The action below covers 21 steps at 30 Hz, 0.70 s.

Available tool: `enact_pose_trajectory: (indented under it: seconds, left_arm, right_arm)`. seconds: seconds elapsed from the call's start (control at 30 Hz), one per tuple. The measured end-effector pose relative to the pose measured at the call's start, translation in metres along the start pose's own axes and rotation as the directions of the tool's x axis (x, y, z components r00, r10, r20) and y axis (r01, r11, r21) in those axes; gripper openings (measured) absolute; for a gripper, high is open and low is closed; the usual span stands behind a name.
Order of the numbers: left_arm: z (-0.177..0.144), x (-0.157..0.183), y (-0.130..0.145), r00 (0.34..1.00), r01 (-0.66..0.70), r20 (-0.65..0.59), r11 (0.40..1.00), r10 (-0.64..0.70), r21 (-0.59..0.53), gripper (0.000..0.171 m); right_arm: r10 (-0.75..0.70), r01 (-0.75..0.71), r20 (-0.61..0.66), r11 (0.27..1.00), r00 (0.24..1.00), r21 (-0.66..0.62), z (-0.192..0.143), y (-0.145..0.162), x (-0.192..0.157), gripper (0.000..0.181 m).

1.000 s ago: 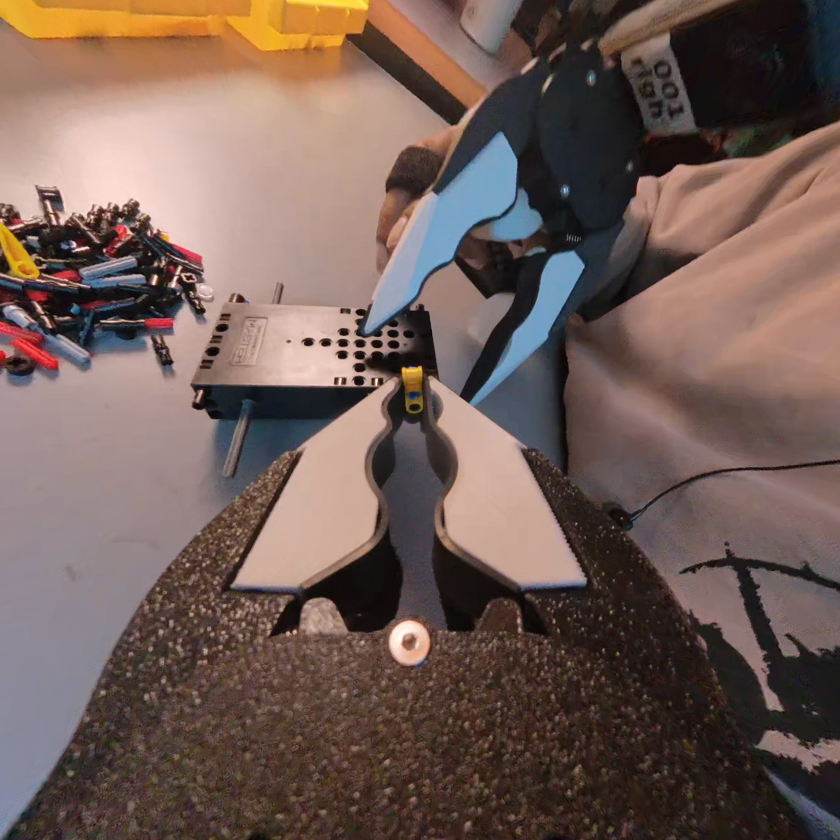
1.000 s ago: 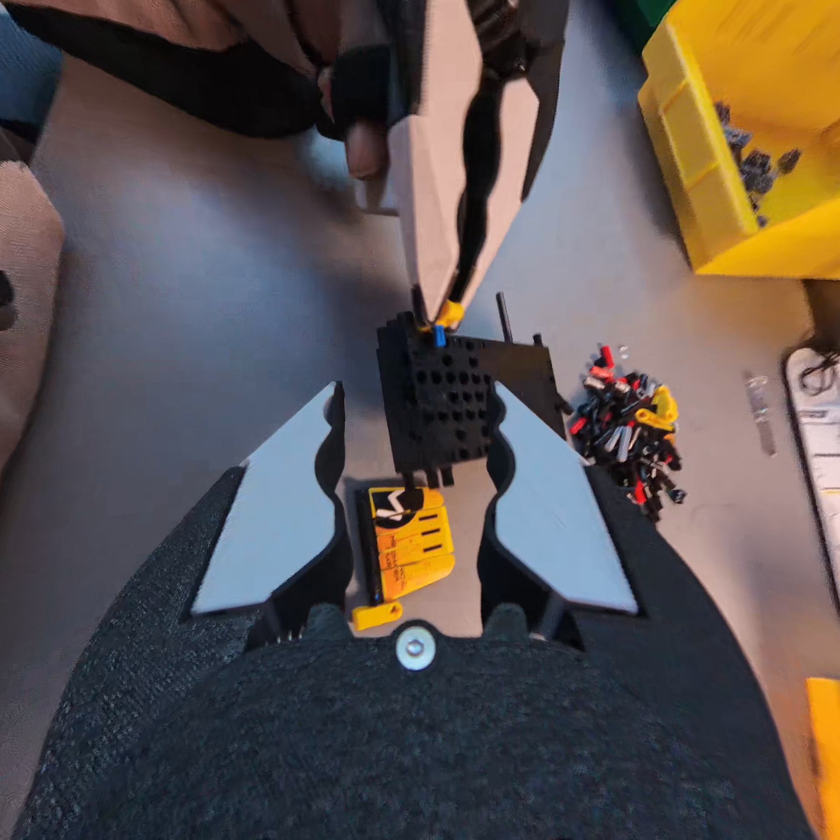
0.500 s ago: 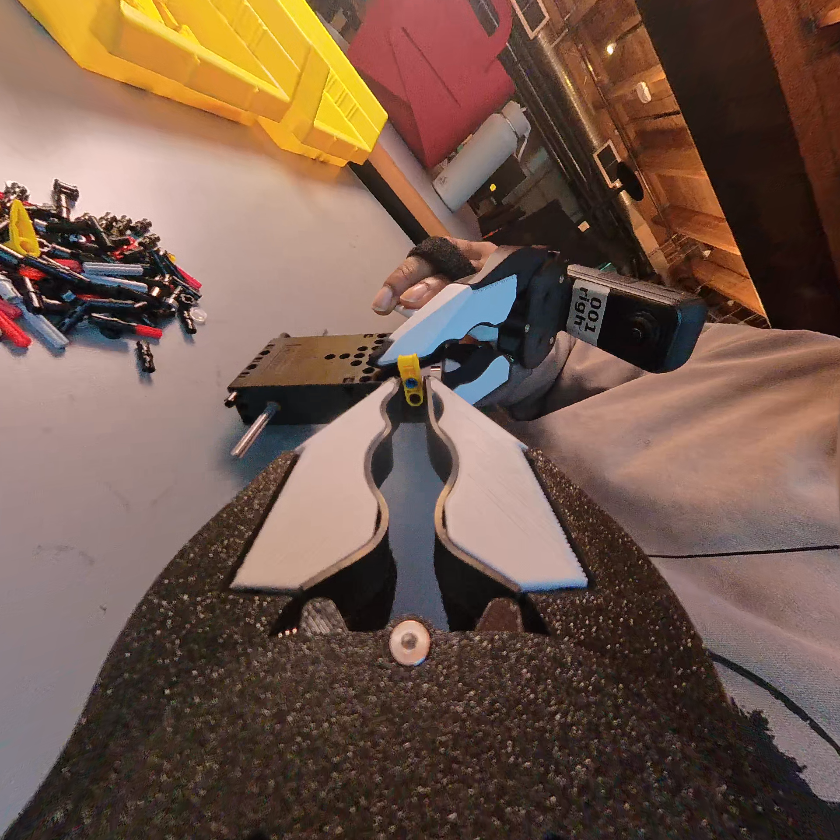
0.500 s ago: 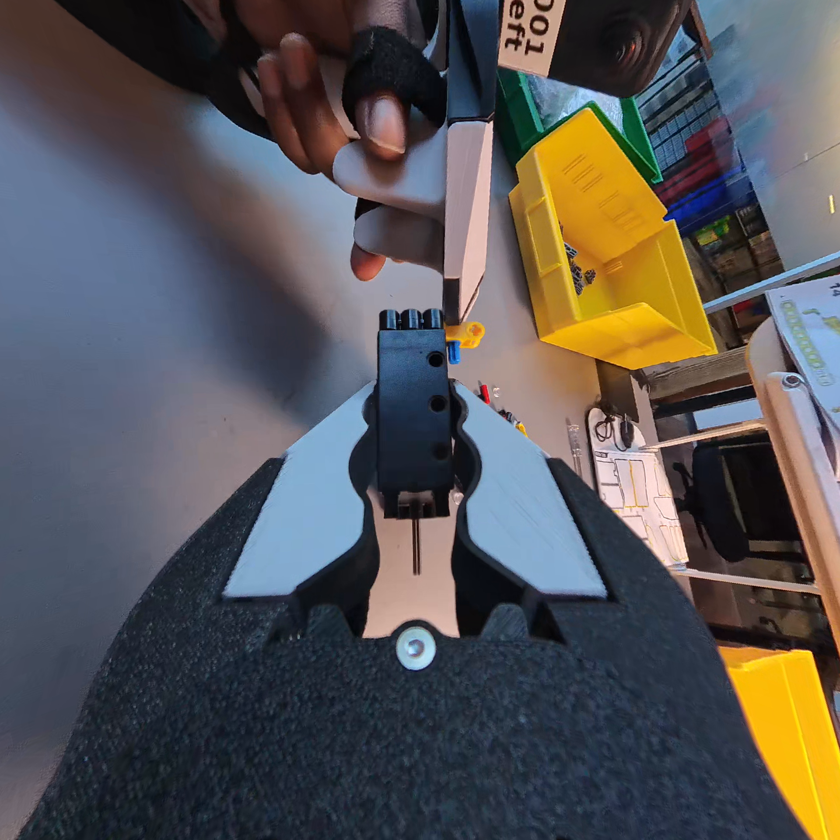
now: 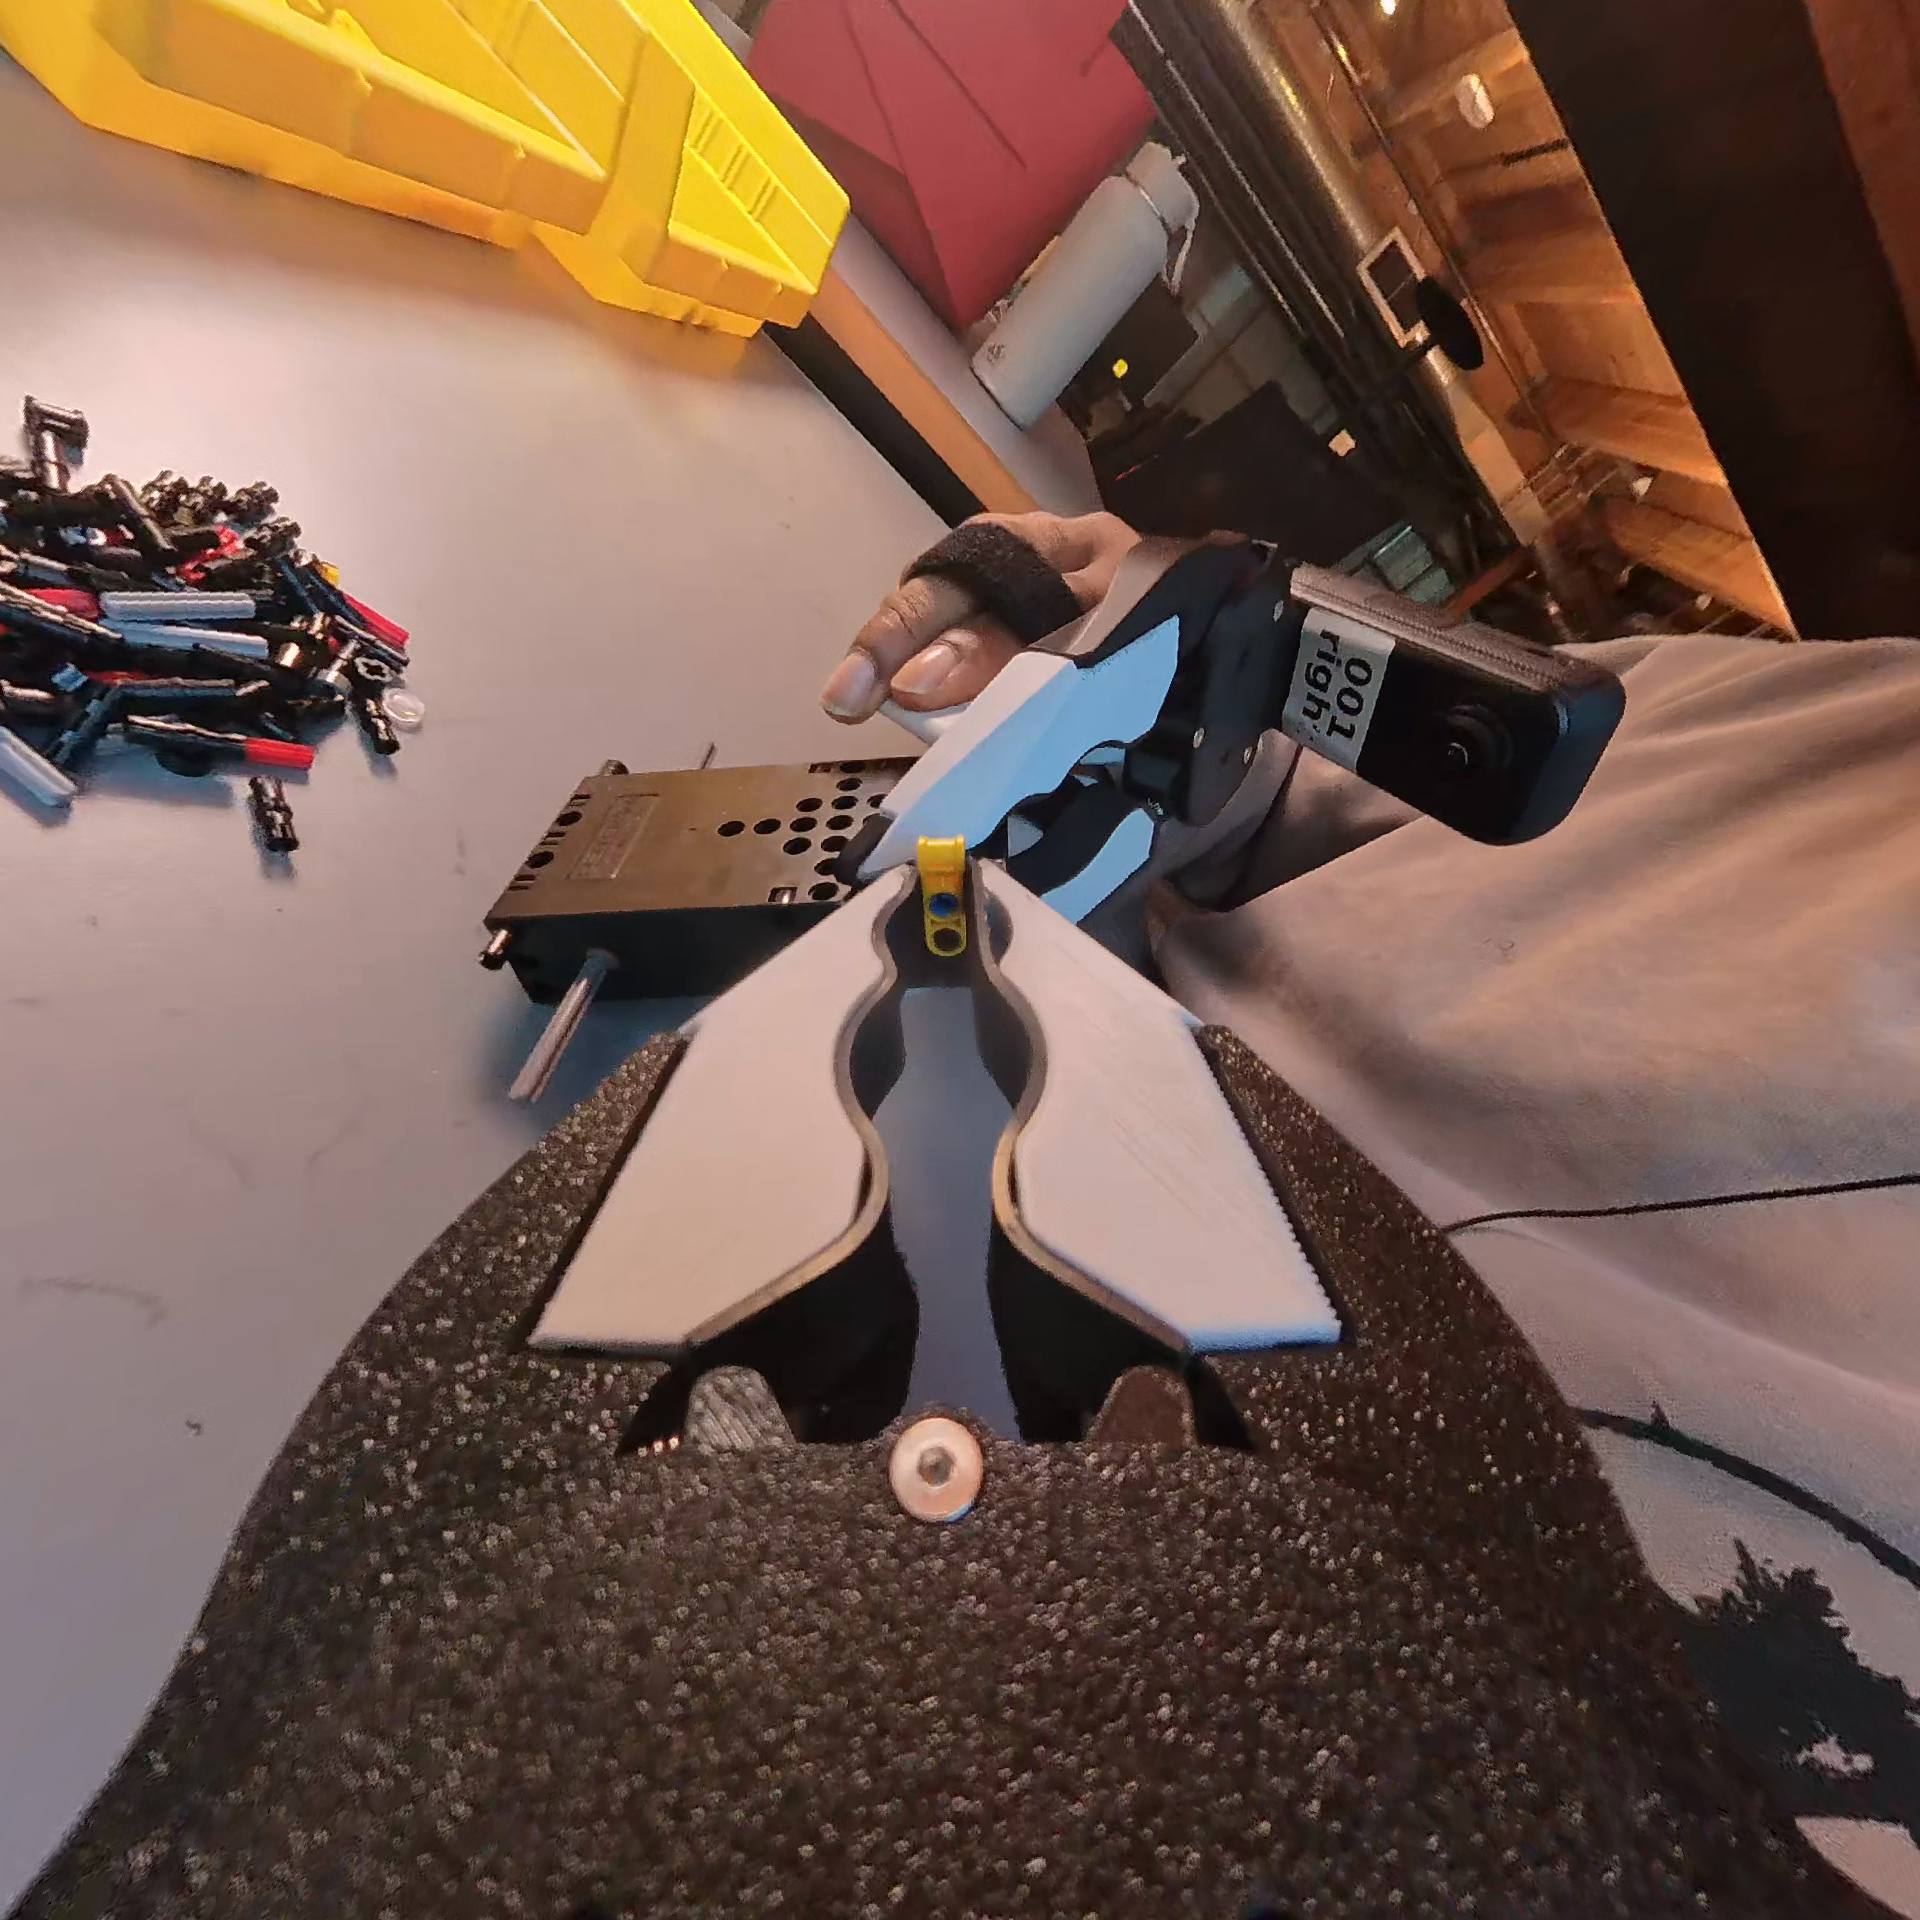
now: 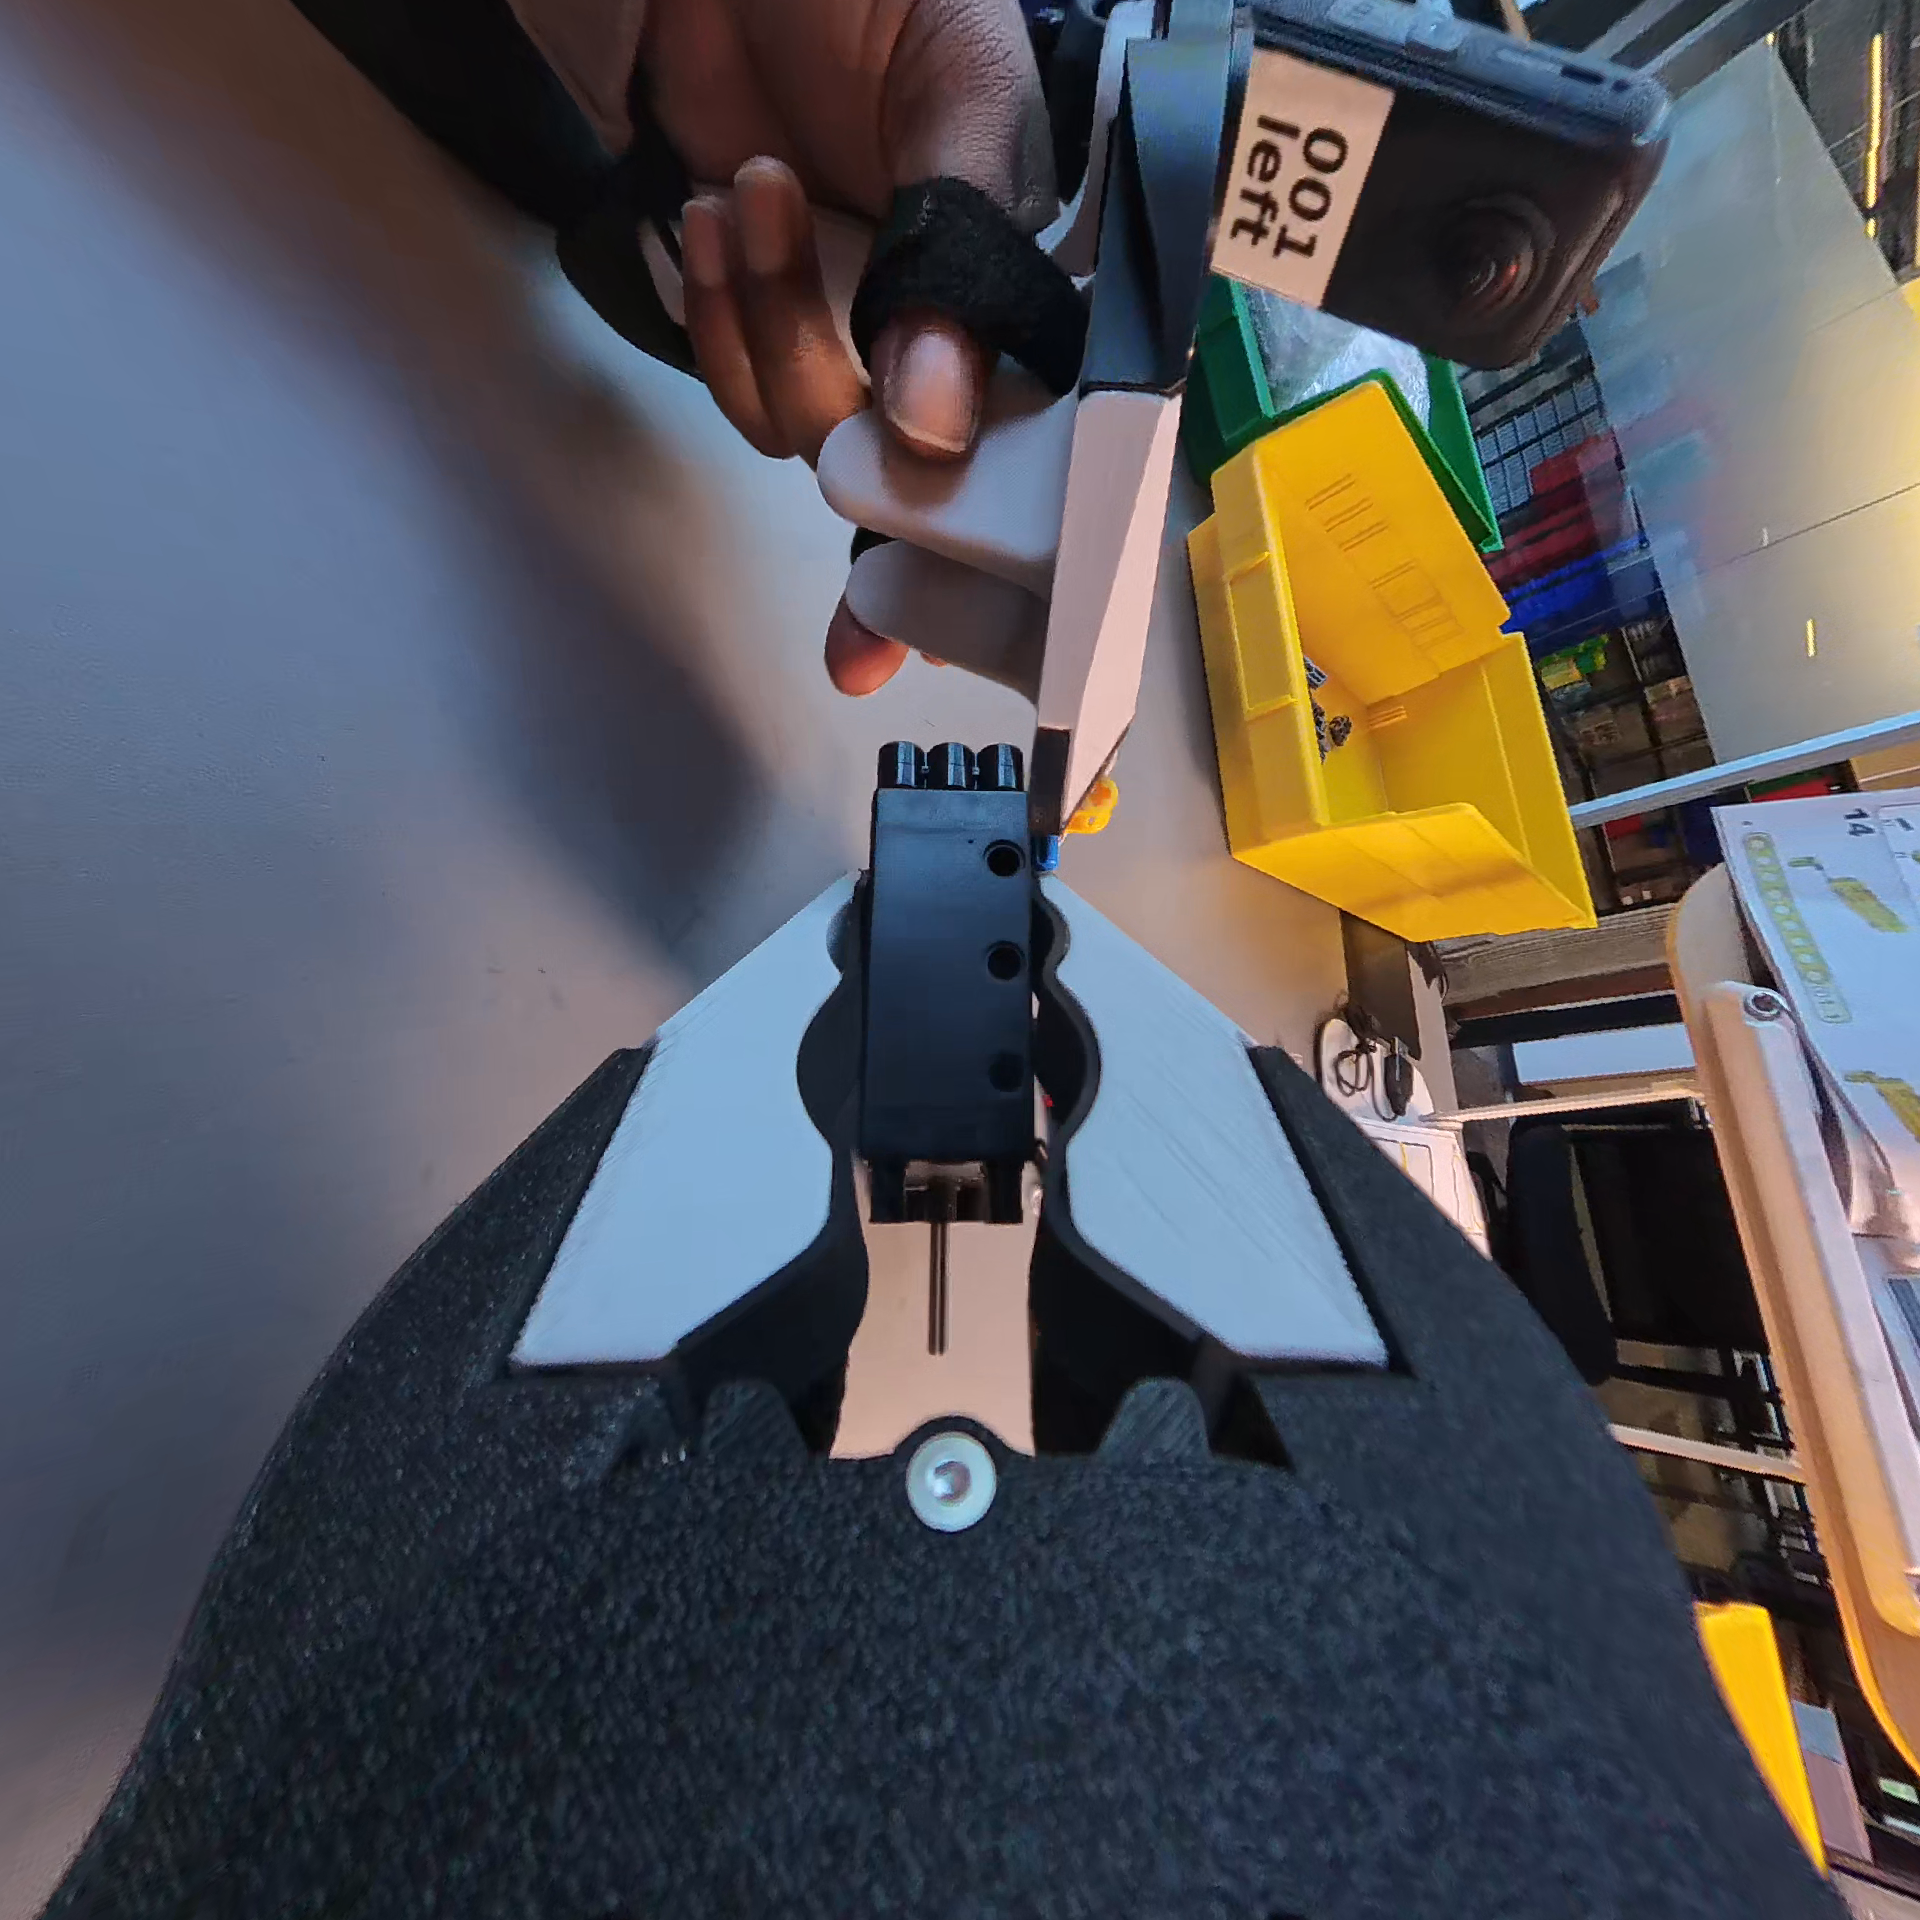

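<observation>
Left tool [image 5: 940, 883]: fingers pressed together at the tips, pinching a small yellow connector [image 5: 943, 916] with a blue pin through it. The connector sits right at the near corner of a flat black block [image 5: 686, 862]. From the right wrist view the blue pin [image 6: 1047, 852] meets the block's holed face; whether it is seated in a hole, cannot tell. Right tool [image 6: 945, 894]: fingers closed against the two broad faces of that block at one end, gripping it edge-on. Three black pegs [image 6: 951, 767] stick out of the block's far end in this view. A thin dark rod runs from its near end back between the fingers. The block lies low on the grey worktop [image 5: 520, 520]; resting or lifted just clear, cannot tell. A metal axle [image 5: 566, 1023] pokes out of its side toward the left tool. A hand [image 5: 935, 644] with a black strap round one finger works the right tool's trigger, with a pale grey sleeve [image 5: 1558, 987] beside it. Further left, well apart from the block, is a loose heap of small black, red and grey parts [image 5: 177, 644]. Beyond that, yellow bins [image 5: 520, 156] stand at the worktop's far edge, with a white bottle [image 5: 1081, 291] past them. Right wrist view also shows a green bin [image 6: 1236, 416] behind a yellow one, and printed sheets [image 6: 1829, 935] off to the side.
</observation>
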<state>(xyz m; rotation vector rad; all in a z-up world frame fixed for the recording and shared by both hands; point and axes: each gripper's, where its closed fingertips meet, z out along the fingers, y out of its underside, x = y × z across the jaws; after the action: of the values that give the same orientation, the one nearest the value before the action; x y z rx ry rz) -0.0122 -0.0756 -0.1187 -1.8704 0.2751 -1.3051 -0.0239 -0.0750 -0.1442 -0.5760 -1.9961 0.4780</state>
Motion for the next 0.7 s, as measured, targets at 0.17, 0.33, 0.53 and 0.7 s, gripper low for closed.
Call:
enact_pose_trajectory:
  seconds: [0.17,0.33,0.53,0.7]
  left_arm:
    - [-0.001,0.006,0.008,0.997,-0.066,-0.037,0.995,0.064,-0.071,0.006]
    - [-0.071,-0.019,-0.003,0.990,-0.096,0.102,0.995,0.097,-0.013,0.007]
    - [-0.045,-0.027,0.004,0.949,-0.224,0.194,0.965,0.248,-0.136,0.007]
    - [-0.036,-0.017,0.003,0.951,-0.258,0.150,0.961,0.271,-0.100,0.007]
  right_arm:
    - [-0.039,0.038,0.036,0.999,0.999,0.012,-0.003,-0.002,-0.005,0.025]
    - [0.033,-0.033,-0.016,0.998,0.999,-0.059,-0.038,0.043,0.007,0.025]
    - [-0.032,0.028,-0.067,0.998,0.997,-0.058,-0.035,0.043,0.007,0.026]
    - [-0.100,0.095,-0.092,0.994,0.991,-0.059,-0.021,0.035,0.008,0.026]
